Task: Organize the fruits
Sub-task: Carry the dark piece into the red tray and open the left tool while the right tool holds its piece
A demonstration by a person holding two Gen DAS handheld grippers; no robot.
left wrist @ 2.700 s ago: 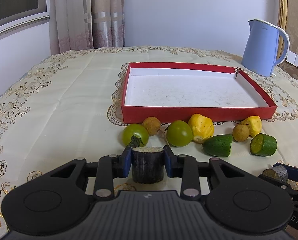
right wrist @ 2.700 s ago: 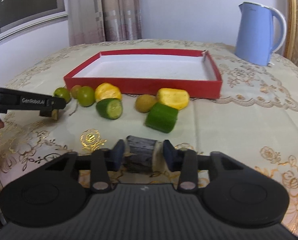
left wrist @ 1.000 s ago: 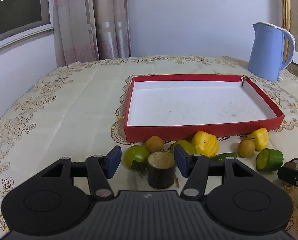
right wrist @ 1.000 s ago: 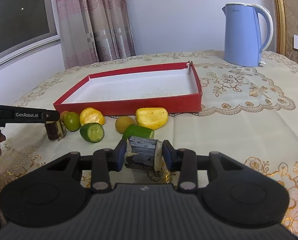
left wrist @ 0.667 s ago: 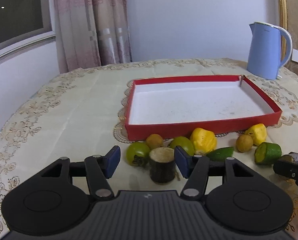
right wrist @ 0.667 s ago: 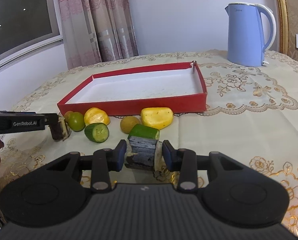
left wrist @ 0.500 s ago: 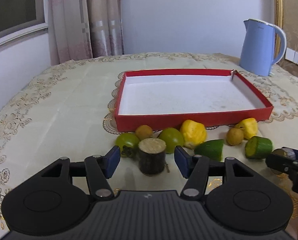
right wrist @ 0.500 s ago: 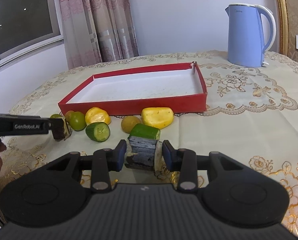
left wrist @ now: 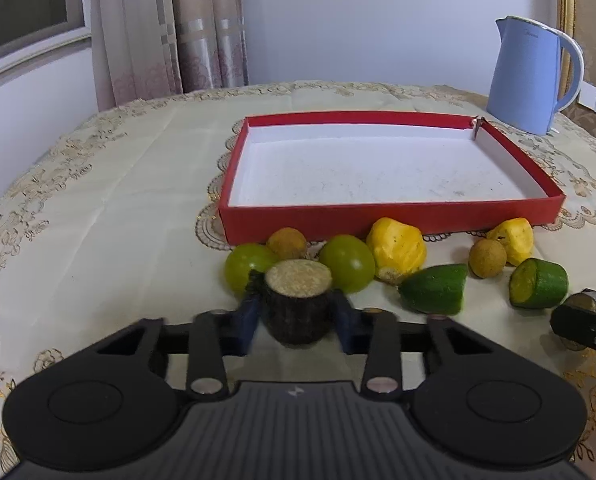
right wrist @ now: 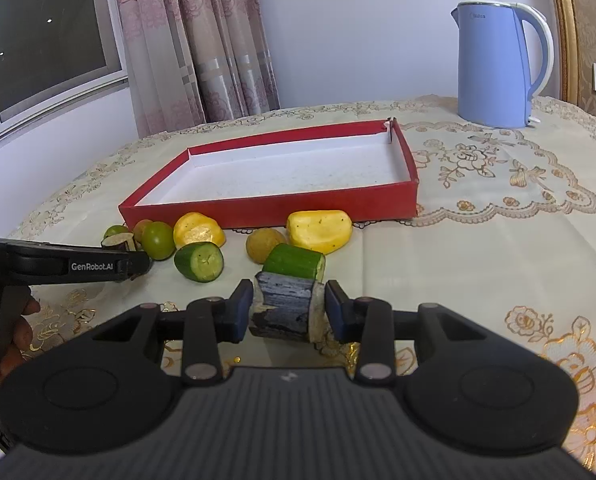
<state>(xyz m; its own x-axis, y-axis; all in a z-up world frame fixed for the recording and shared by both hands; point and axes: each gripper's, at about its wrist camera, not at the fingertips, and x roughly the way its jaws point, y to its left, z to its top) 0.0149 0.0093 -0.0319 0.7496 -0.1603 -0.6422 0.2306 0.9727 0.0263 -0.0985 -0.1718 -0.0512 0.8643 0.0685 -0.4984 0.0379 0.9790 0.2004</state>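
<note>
I am closing my left tool (left wrist: 296, 314) on a dark stub (left wrist: 298, 300) standing on the bench (left wrist: 98, 216), while my right tool (right wrist: 289, 312) is pinching another stub (right wrist: 284, 308). The red tray (left wrist: 389, 220) is holding nothing; all the fruits (left wrist: 395, 250) are lying just before it, waiting.

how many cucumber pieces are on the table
2. One cucumber piece lies just in front of the larger yellow fruit; the other sits further right, near the small brown fruit. None is in the red tray.
</note>
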